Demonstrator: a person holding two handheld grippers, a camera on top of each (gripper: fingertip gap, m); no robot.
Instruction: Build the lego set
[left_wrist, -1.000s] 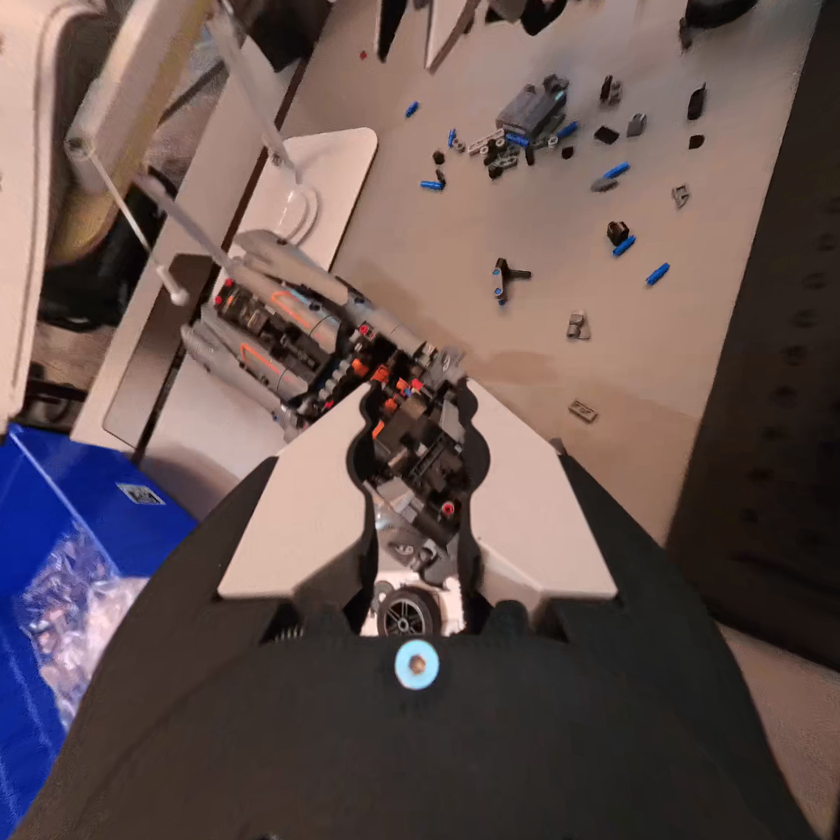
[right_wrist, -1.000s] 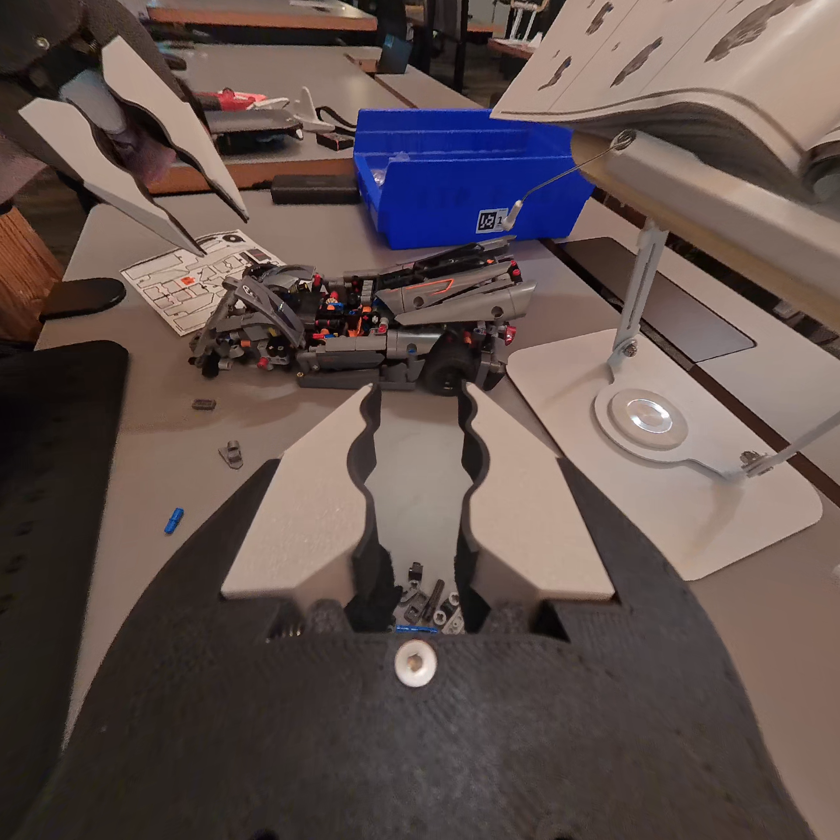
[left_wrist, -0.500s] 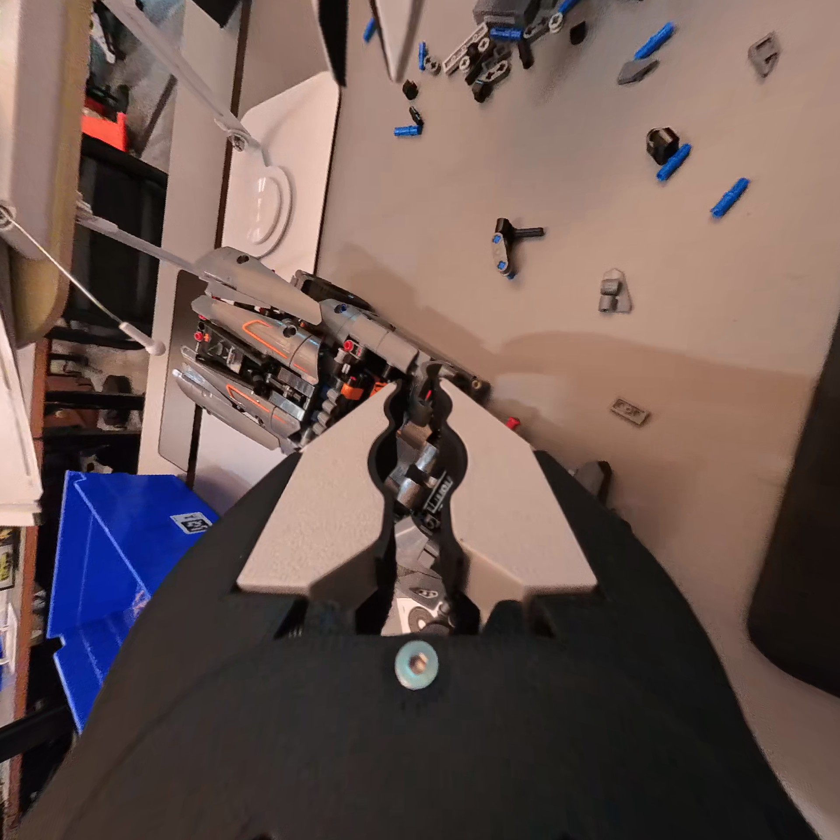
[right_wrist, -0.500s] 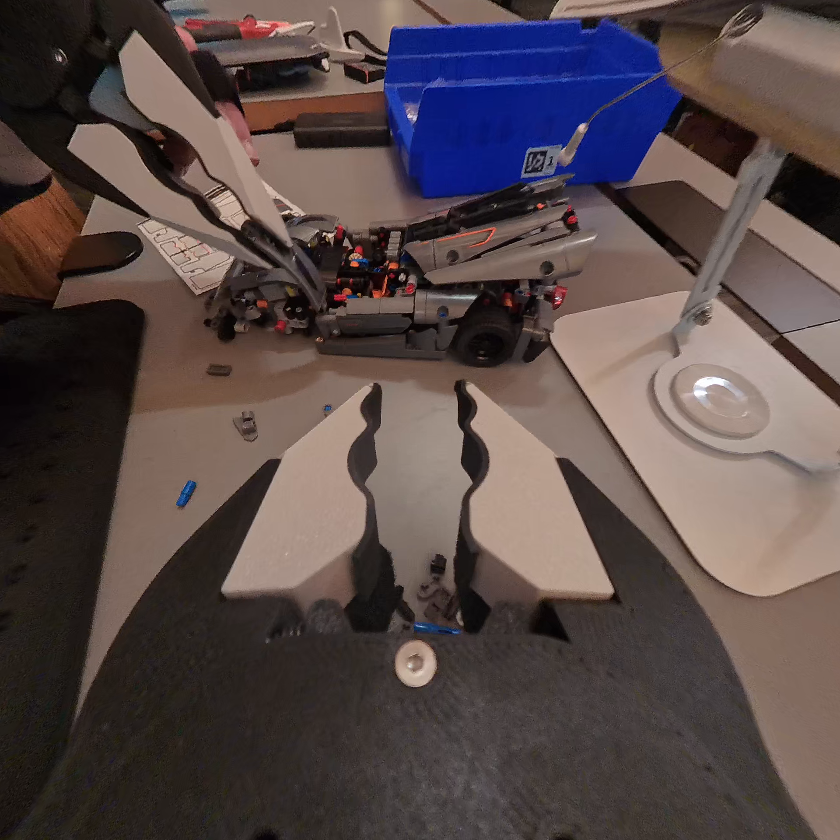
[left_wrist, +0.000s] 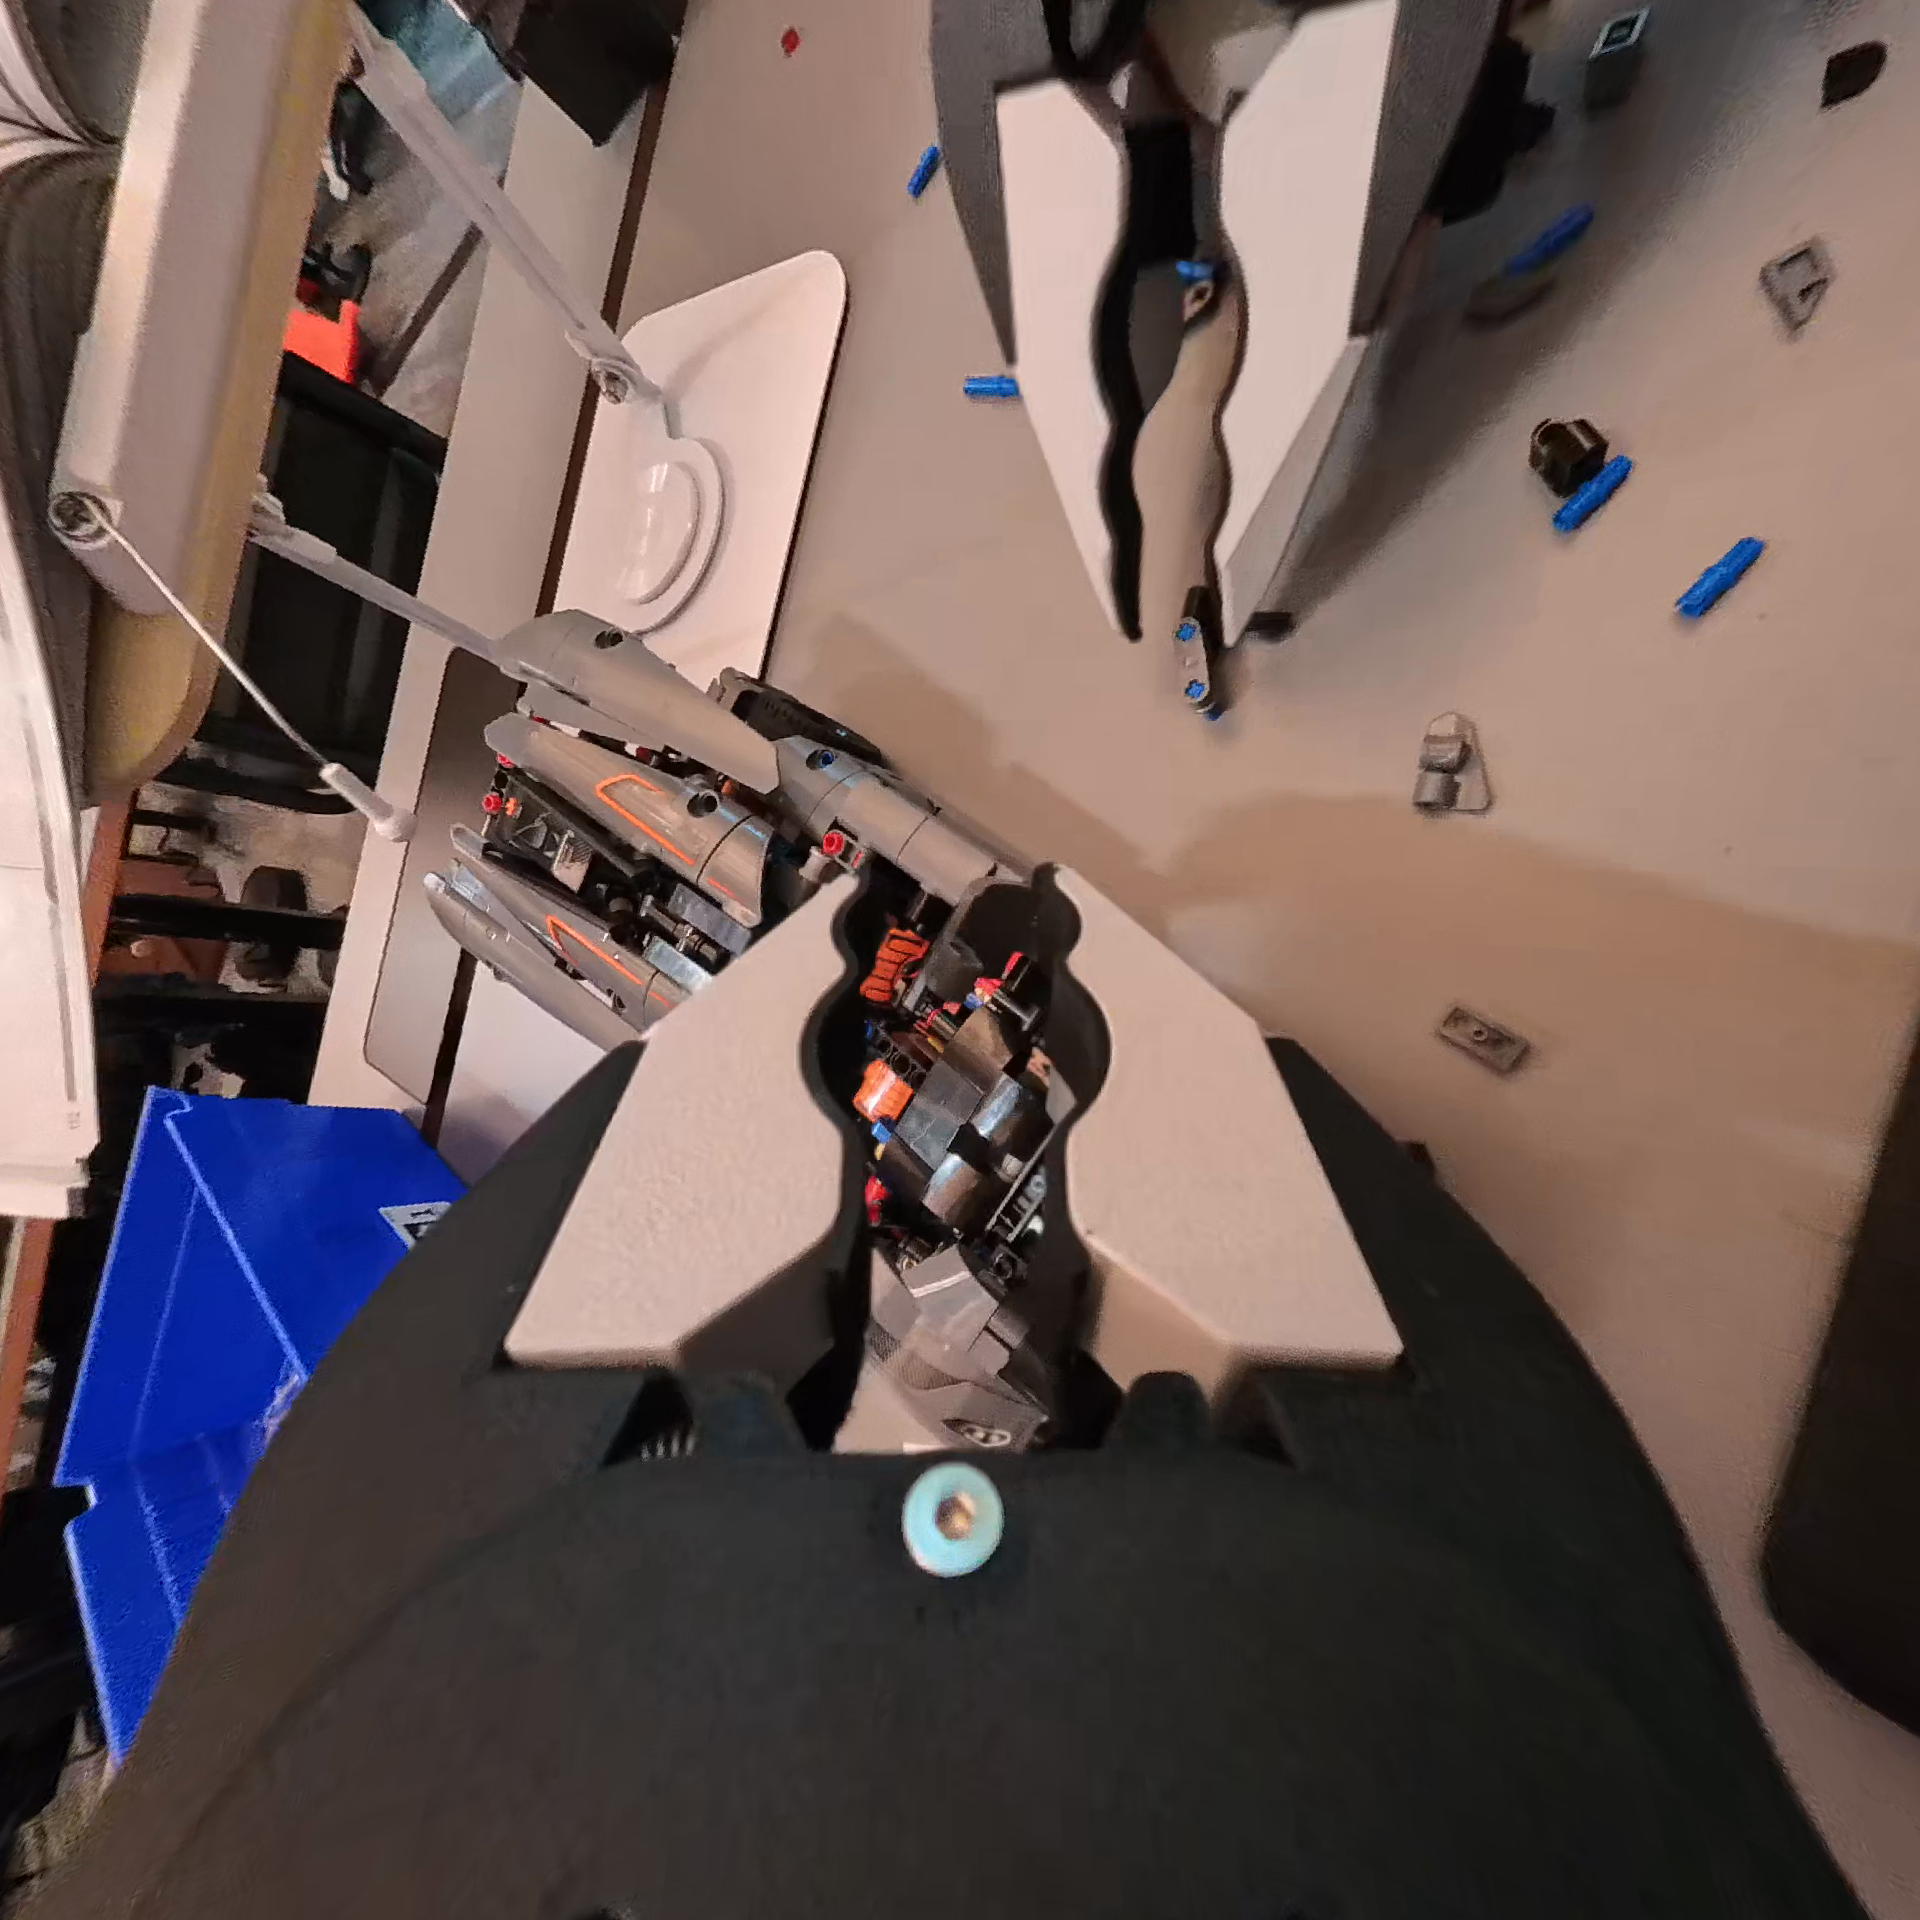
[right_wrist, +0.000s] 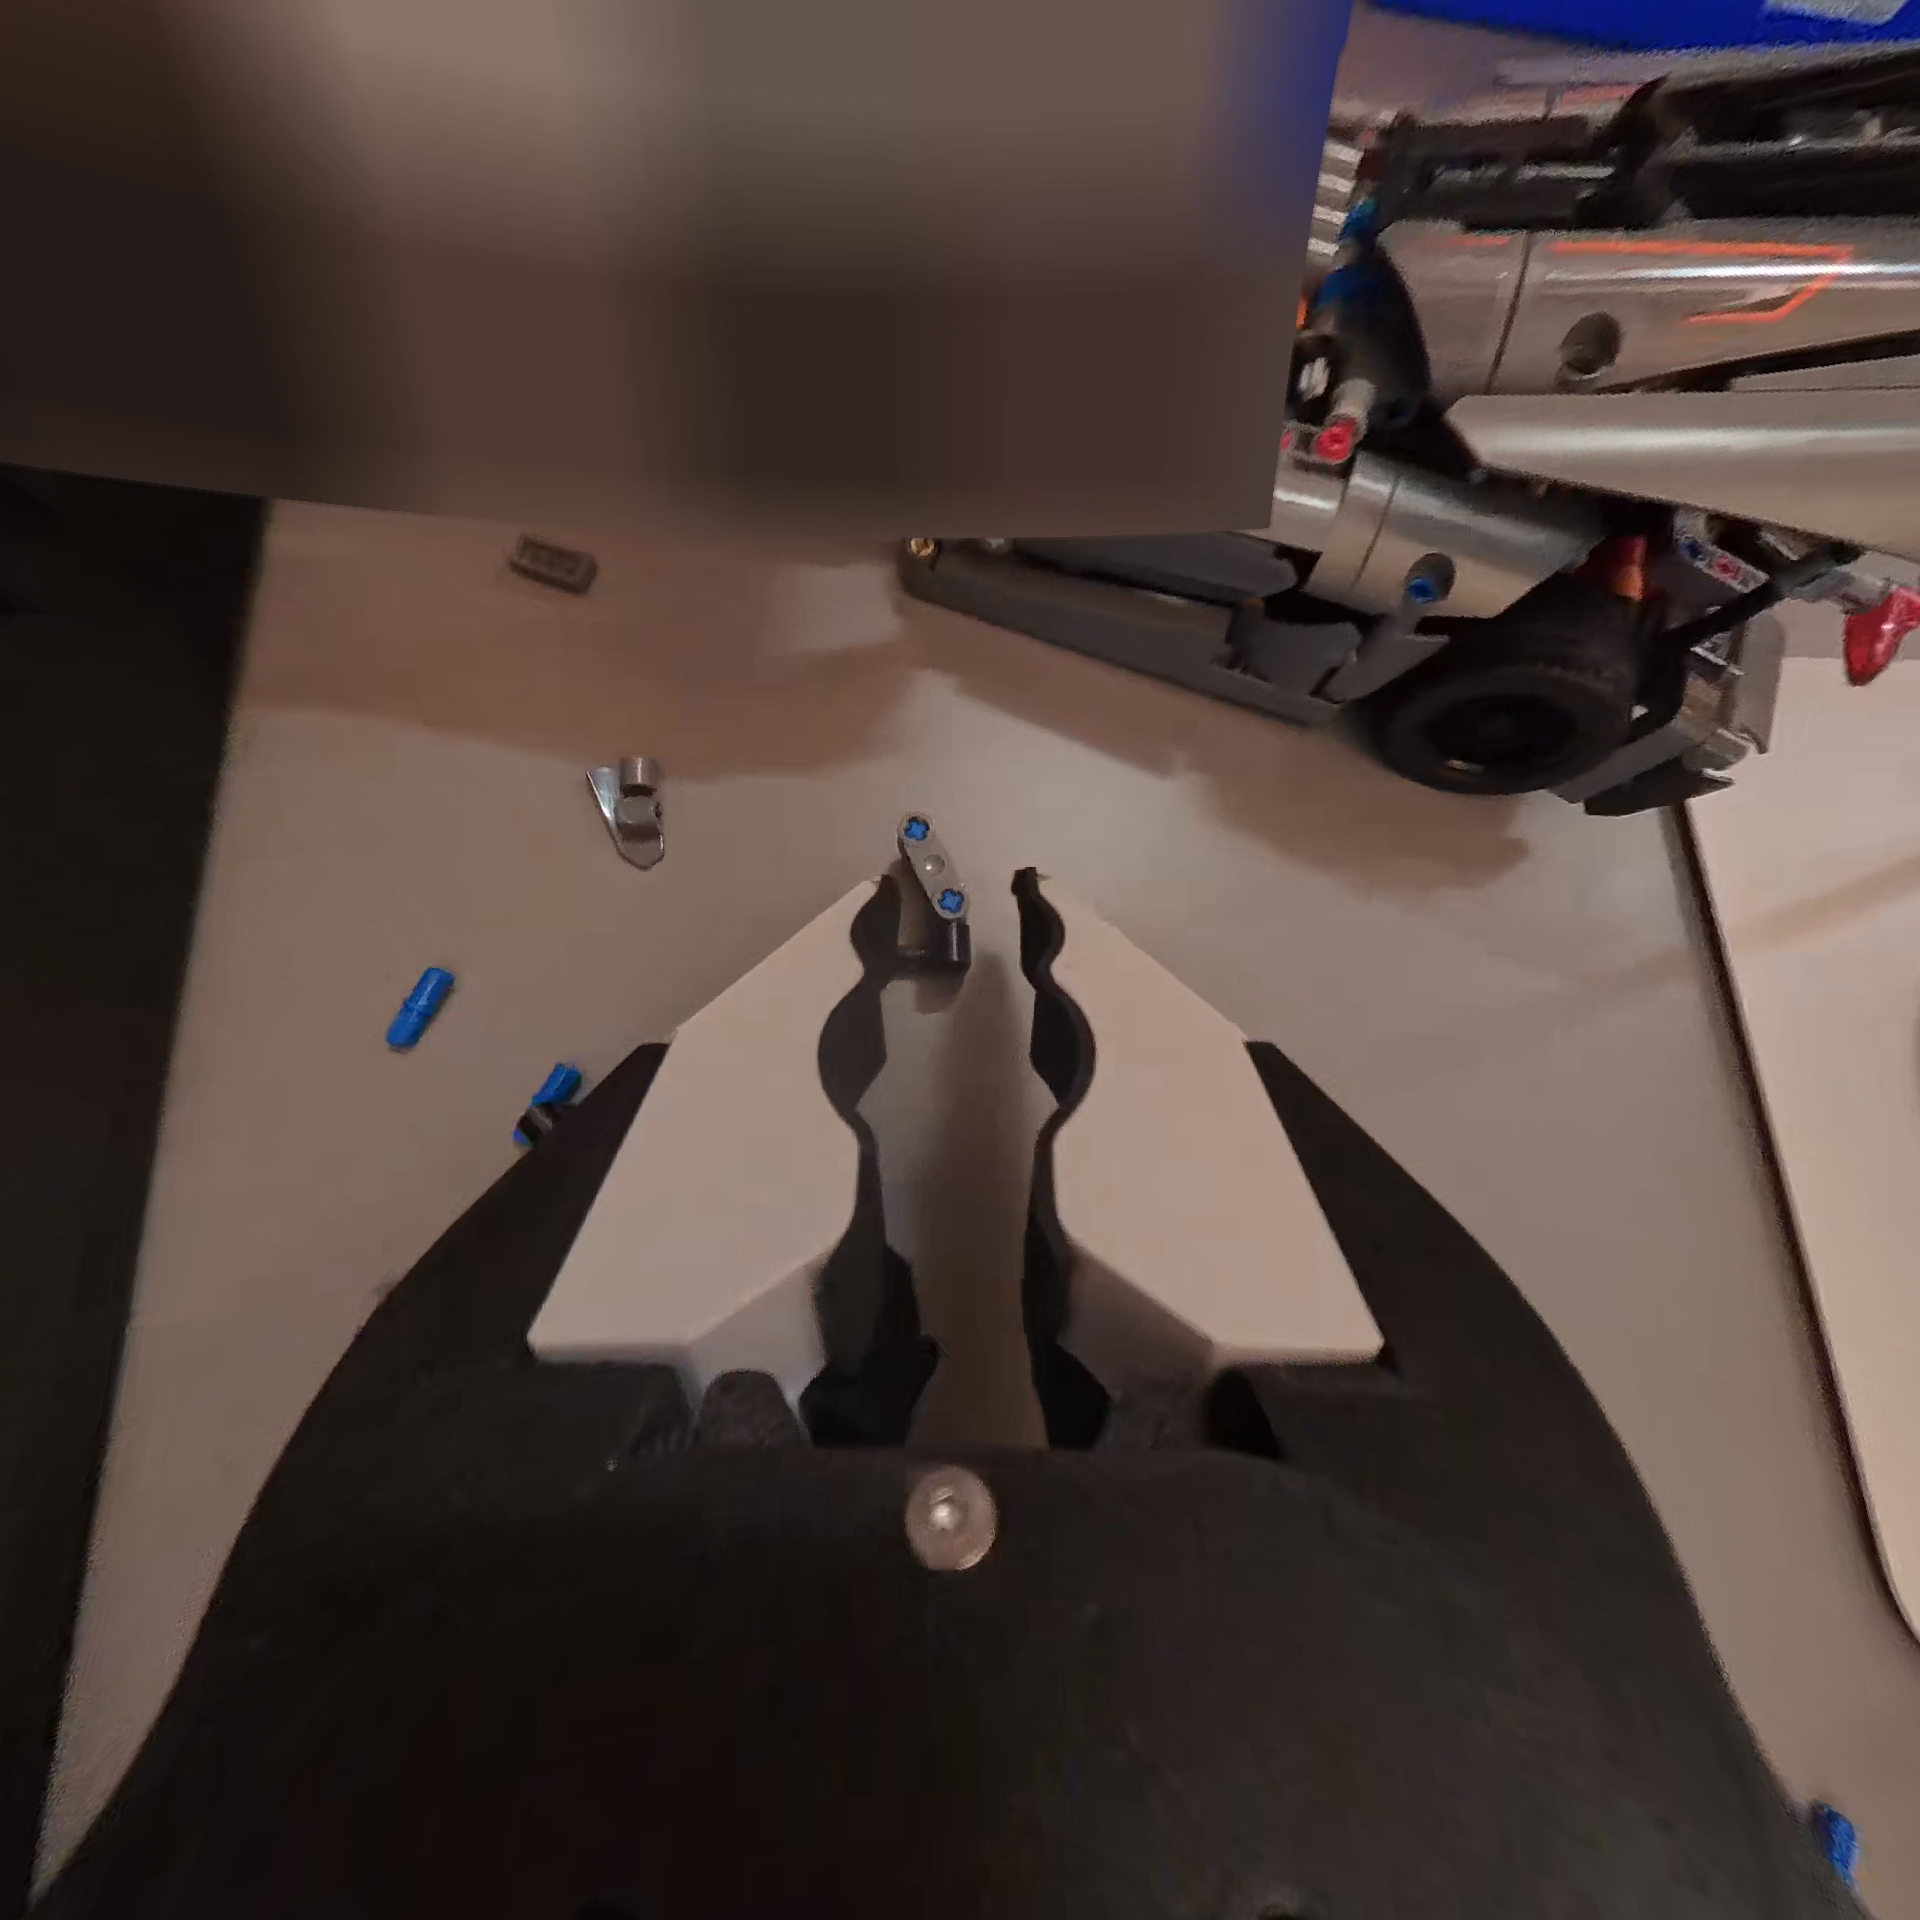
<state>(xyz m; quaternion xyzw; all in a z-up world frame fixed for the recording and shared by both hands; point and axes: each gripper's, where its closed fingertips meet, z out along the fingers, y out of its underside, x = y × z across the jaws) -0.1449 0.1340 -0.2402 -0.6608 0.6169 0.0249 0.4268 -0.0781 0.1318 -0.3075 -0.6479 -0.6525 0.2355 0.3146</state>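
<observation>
Right claw (right_wrist: 951, 883) spread around small grey piece (right_wrist: 932, 864) on tabletop (right_wrist: 1247, 935); left claw (left_wrist: 951, 883) pinching car (left_wrist: 665, 831). Might nudge piece away if closed crooked.

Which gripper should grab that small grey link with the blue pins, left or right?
Right. The right gripper is open, low over the table, with the grey link with blue pins at its fingertips. The left gripper is busy, closed around the front of the lego car.
</observation>
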